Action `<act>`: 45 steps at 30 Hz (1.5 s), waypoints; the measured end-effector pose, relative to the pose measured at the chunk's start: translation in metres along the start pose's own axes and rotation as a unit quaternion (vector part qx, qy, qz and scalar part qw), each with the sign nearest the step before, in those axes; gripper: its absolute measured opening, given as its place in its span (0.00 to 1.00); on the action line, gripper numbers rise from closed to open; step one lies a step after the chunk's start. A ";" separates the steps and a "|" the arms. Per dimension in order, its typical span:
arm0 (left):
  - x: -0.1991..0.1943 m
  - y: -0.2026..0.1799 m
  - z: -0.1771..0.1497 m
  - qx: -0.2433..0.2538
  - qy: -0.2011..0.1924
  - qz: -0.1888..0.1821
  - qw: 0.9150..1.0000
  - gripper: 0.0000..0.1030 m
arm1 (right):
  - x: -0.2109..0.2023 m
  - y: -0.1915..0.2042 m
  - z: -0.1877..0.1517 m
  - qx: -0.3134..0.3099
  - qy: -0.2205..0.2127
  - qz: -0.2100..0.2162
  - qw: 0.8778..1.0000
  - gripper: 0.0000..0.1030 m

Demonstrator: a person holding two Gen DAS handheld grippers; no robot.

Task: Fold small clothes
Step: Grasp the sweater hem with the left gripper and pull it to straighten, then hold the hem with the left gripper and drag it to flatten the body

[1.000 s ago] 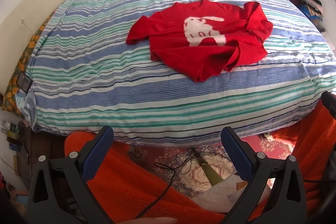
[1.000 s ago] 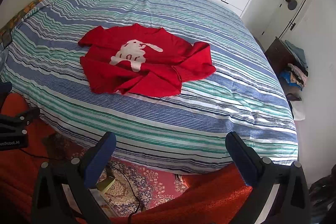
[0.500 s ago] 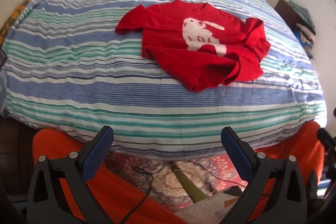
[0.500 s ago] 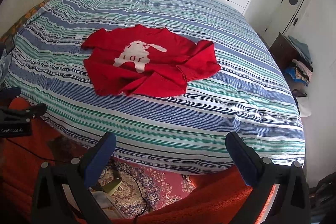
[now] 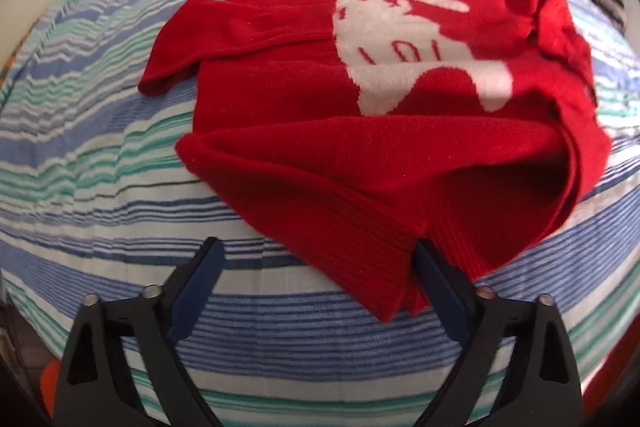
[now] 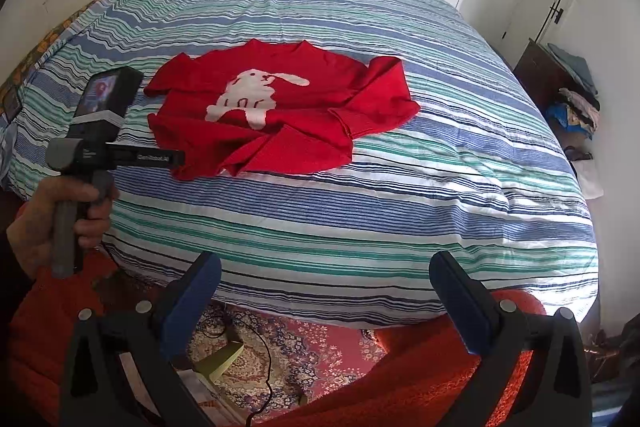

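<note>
Sweater (image 6: 280,111) lying on bed (image 6: 400,187), toward its 10 o'clock half in the right wrist view, one sleeve folded over at 3 o'clock. Left tongs (image 5: 316,263) closing at the sweater's 6 o'clock hem, perhaps already touching it. Right tongs (image 6: 324,275) off the bed's 6 o'clock edge, above rug (image 6: 280,347). Dresser (image 6: 548,75) at 2 o'clock.

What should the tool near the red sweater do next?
Probably finish closing on the ribbed hem corner of the red knitted sweater with the white rabbit. The left tool has that corner between its closing blue pads, which do not pinch it yet. The hem lies flipped up and rumpled on the striped bed cover, so it likely needs pulling flat first.
</note>
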State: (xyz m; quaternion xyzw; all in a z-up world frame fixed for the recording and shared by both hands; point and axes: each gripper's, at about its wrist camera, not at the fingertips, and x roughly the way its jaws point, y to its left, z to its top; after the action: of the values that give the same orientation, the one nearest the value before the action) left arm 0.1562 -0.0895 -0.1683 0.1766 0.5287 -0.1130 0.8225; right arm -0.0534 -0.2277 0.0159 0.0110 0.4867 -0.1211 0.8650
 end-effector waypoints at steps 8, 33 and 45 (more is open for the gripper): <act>-0.039 0.061 -0.041 -0.117 -0.012 -0.160 0.980 0.10 | 0.020 -0.031 0.011 0.026 -0.007 0.023 0.999 1.00; -0.072 0.093 -0.078 -0.148 -0.001 -0.236 0.960 0.12 | 0.149 -0.023 0.063 0.096 0.111 0.171 0.974 0.05; -0.050 0.138 -0.116 -0.228 0.041 -0.200 0.952 0.50 | 0.163 -0.089 -0.024 0.235 0.133 0.215 0.939 0.37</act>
State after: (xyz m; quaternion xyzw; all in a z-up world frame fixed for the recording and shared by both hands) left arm 0.0907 0.0834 -0.1428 -0.1204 0.5983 -0.1445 0.7789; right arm -0.0119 -0.3434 -0.1253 0.3341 0.5409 -0.0402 0.7709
